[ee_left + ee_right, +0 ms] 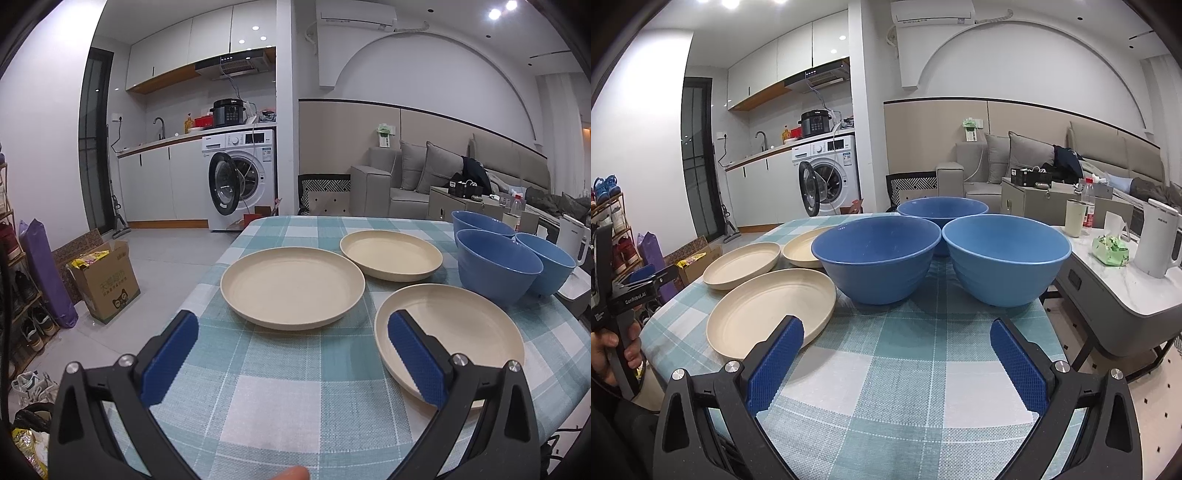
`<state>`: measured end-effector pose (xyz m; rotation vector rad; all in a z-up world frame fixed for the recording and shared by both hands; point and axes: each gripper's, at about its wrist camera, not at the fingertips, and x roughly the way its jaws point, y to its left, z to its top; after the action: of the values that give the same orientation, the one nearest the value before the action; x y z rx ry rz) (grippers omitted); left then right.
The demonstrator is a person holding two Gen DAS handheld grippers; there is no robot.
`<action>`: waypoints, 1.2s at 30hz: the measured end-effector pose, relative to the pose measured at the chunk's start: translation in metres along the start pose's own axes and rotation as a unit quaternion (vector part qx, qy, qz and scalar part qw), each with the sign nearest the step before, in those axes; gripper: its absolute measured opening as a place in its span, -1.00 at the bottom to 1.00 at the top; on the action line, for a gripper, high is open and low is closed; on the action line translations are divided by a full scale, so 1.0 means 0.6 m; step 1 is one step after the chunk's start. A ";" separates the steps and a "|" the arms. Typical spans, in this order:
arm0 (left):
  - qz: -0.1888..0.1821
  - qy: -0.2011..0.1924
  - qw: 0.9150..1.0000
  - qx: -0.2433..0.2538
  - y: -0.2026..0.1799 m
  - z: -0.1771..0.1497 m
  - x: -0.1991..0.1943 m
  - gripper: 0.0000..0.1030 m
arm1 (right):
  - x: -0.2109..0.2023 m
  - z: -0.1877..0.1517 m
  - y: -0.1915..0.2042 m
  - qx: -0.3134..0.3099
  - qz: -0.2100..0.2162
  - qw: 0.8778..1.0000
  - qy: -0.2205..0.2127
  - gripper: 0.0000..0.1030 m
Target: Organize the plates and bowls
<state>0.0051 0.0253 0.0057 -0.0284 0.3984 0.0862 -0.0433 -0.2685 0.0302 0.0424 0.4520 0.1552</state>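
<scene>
Left gripper (291, 332) and right gripper (895, 341): jaws wide apart, holding nothing, over bare checked table (905, 373) near its front edge. Three cream plates (291, 286) spread left, three blue bowls (877, 258) clustered right. White kettle (1156, 243) stands on side table beyond.

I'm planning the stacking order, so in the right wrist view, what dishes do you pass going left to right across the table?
Far-left cream plate → near cream plate → left blue bowl → right blue bowl. The back plate and back bowl overlap these, so they are left out.
</scene>
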 end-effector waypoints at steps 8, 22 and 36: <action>0.002 -0.002 1.000 0.004 -0.003 0.000 -0.003 1.00 | 0.001 0.000 0.002 -0.002 0.001 1.000 0.002 1.00; -0.008 -0.012 1.000 0.007 -0.006 0.022 -0.008 1.00 | 0.018 0.043 0.040 -0.036 0.034 0.999 0.003 1.00; -0.012 0.005 1.000 0.028 -0.011 0.053 0.009 1.00 | 0.062 0.109 0.080 -0.043 0.079 0.995 0.035 1.00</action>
<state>0.0229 0.0206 0.0331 0.0211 0.4098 0.0516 0.0120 -0.2156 0.0765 -0.0108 0.5116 0.3330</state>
